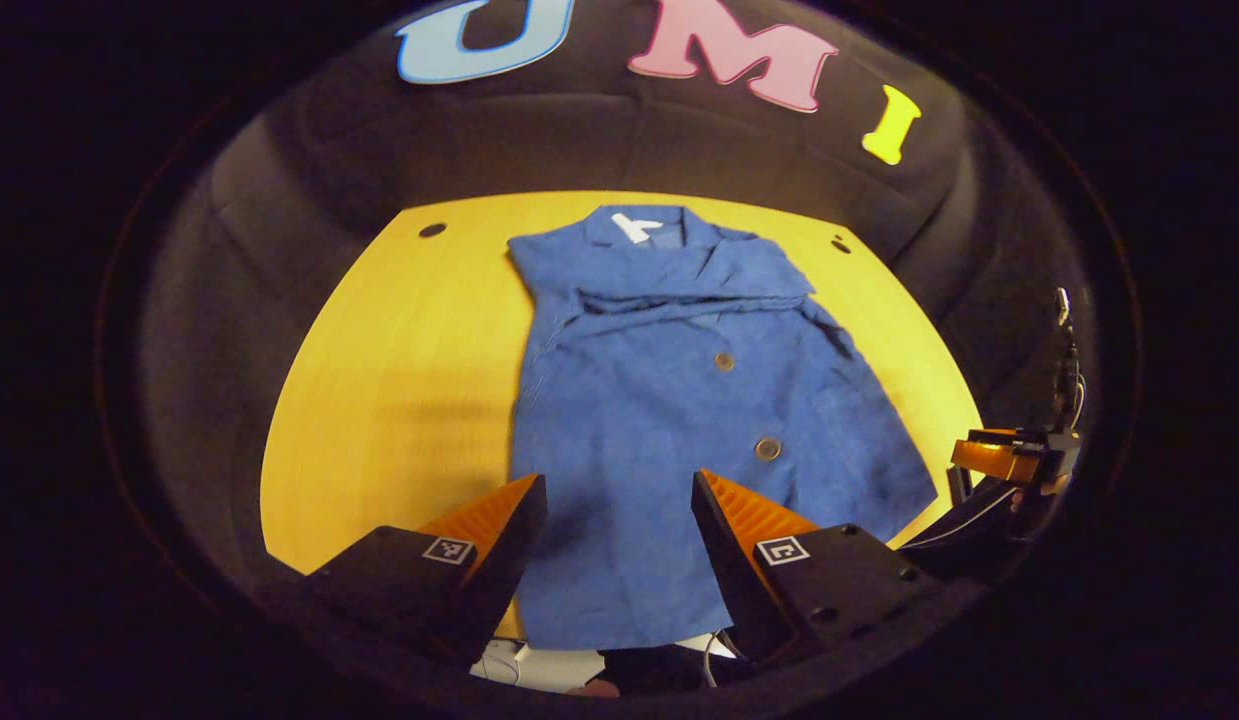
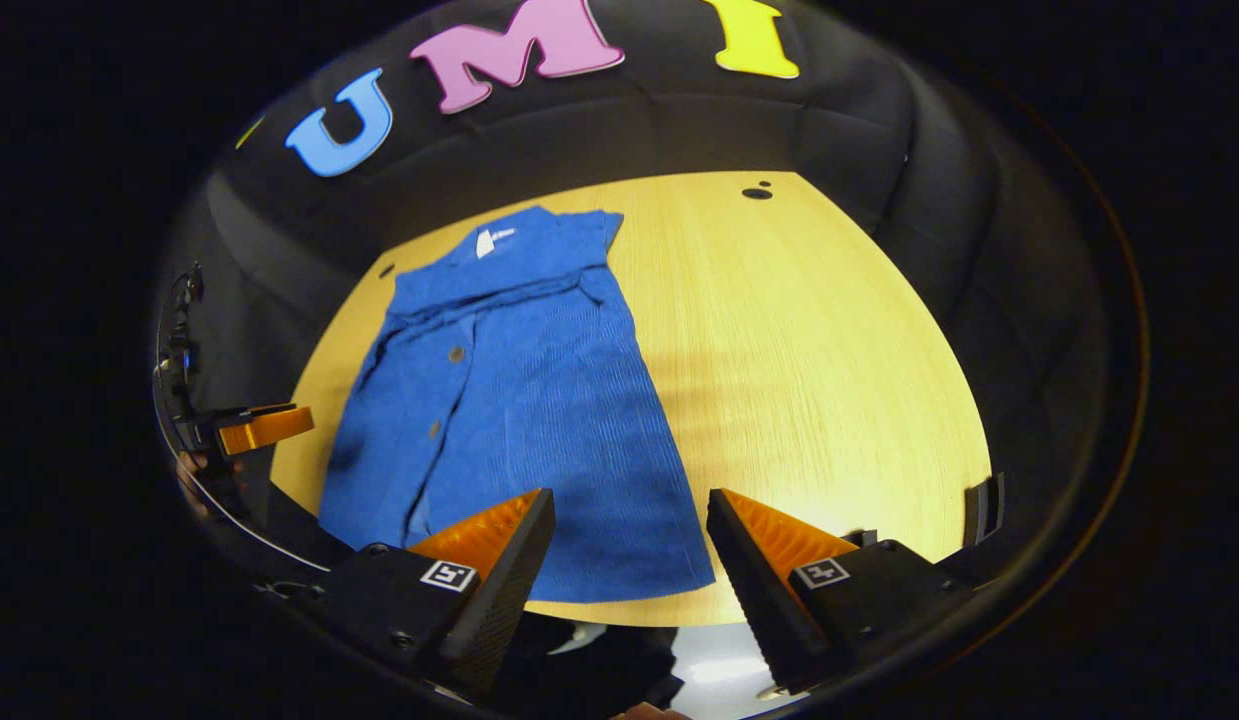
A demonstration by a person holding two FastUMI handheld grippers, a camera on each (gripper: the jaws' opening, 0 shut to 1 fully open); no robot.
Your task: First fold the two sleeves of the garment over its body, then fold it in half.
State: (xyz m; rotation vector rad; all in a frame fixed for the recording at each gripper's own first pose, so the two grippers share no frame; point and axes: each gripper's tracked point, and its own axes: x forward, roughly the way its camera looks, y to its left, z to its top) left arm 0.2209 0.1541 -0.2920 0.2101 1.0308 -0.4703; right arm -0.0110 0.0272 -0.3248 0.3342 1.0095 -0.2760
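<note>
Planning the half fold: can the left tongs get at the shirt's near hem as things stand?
Probably yes. The left tongs hang open right over the blue shirt's near hem, nothing lying between. The right tongs are open off to the side.

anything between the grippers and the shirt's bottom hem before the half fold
Nothing visible. The blue shirt lies flat on the wooden table, and both the open left gripper and open right gripper hover at its near hem.
</note>
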